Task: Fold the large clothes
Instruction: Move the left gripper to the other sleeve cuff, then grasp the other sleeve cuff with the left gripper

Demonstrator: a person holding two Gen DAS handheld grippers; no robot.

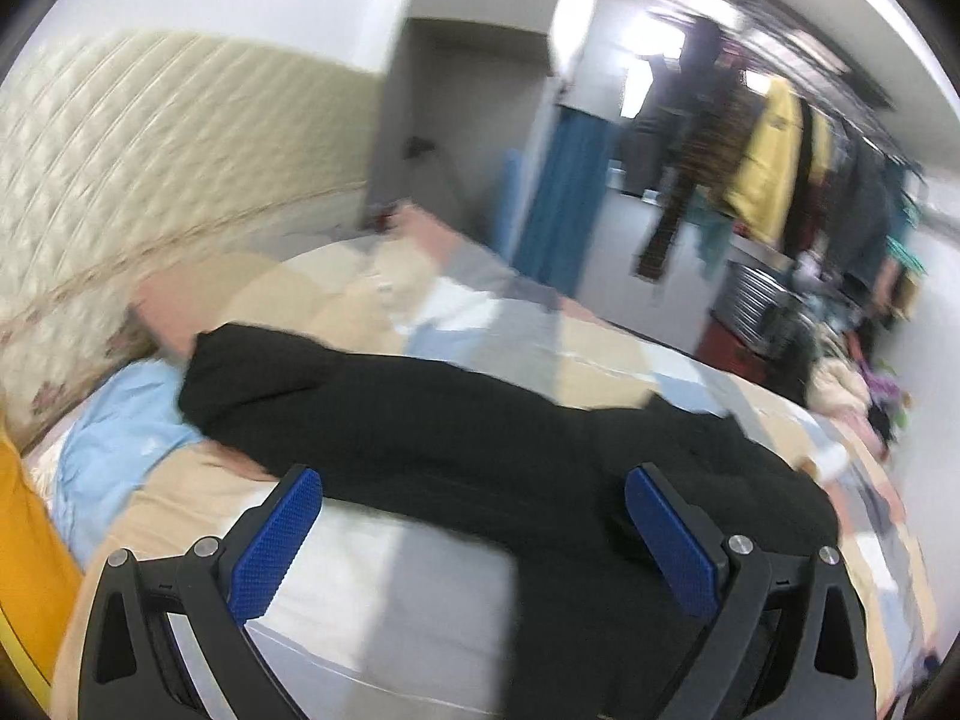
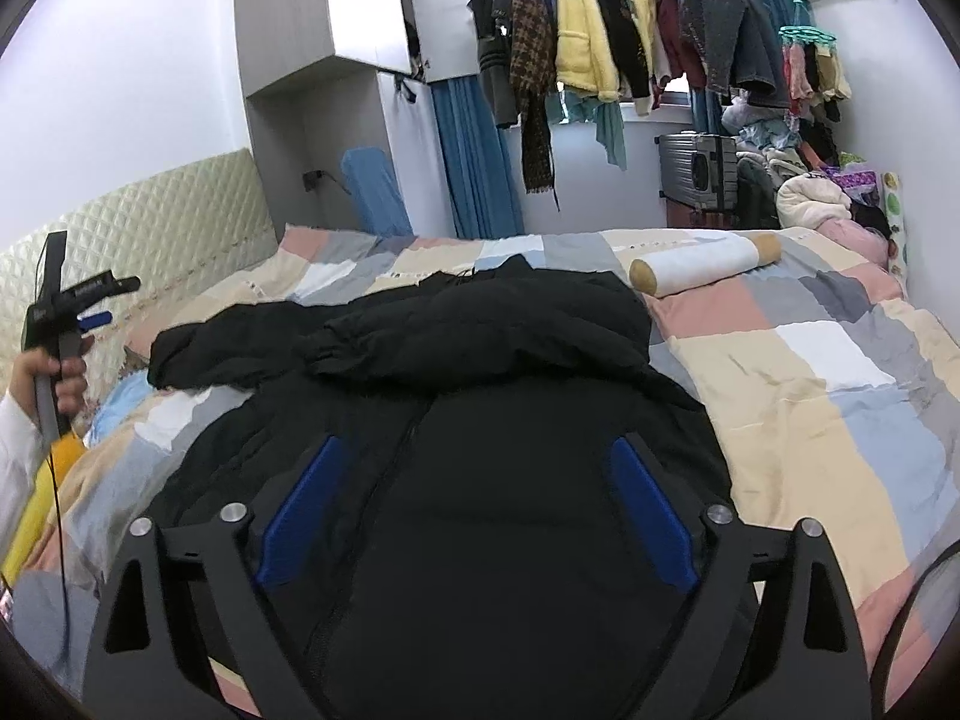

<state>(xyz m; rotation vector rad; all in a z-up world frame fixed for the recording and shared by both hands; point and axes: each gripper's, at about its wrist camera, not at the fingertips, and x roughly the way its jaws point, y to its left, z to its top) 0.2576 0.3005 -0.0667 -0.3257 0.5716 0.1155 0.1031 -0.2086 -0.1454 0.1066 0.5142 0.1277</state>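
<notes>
A big black padded jacket [image 2: 492, 324] lies spread on the bed with its zip toward me and a sleeve [image 2: 228, 348] stretched to the left. My right gripper [image 2: 477, 444] hangs just over the jacket's lower front, jaws wide and open, the blue pads [image 2: 306, 498] pressing on nothing. A hand [image 2: 60, 378] holds my left gripper [image 2: 117, 302] up at the far left, off the jacket, near the headboard. In the blurred left wrist view the left gripper [image 1: 474, 474] is open and empty, and the jacket [image 1: 420, 420] lies across the bed beyond its fingertips.
A patchwork quilt [image 2: 810, 360] covers the bed. A white bolster [image 2: 705, 264] lies behind the jacket on the right. A quilted headboard [image 2: 168, 222] runs along the left. Hanging clothes [image 2: 600, 42], a suitcase [image 2: 699, 171] and heaped laundry [image 2: 804, 192] fill the far side.
</notes>
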